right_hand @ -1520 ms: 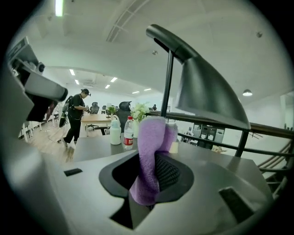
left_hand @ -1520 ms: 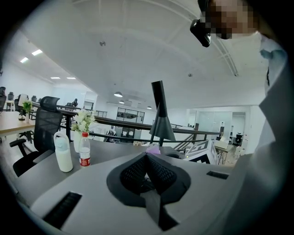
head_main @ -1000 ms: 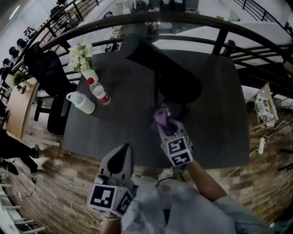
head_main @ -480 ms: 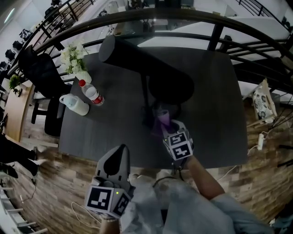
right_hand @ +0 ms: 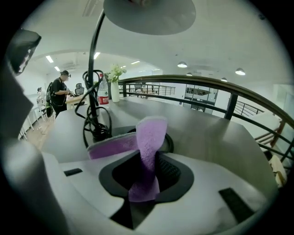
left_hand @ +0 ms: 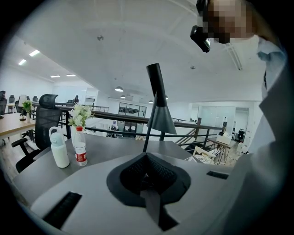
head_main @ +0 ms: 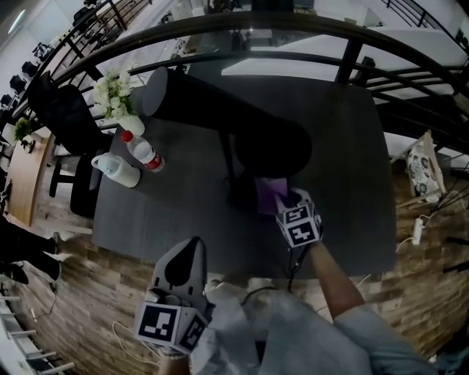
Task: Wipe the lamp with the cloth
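Left gripper (head_main: 189, 253) near the body, off the surface (head_main: 352, 146), jaws together, empty. Right gripper (head_main: 287, 199) clamped on purple cloth (head_main: 268, 193), low beside the lamp (head_main: 229, 157) base, mid-surface. Best: lay the loose fold flat against the shade (head_main: 220, 117), light strokes; the tall lamp may tip.

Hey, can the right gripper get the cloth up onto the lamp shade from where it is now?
Probably yes. The right gripper, shut on the purple cloth, sits just under the lamp shade with open air between them; the coiled cable lies off to one side.
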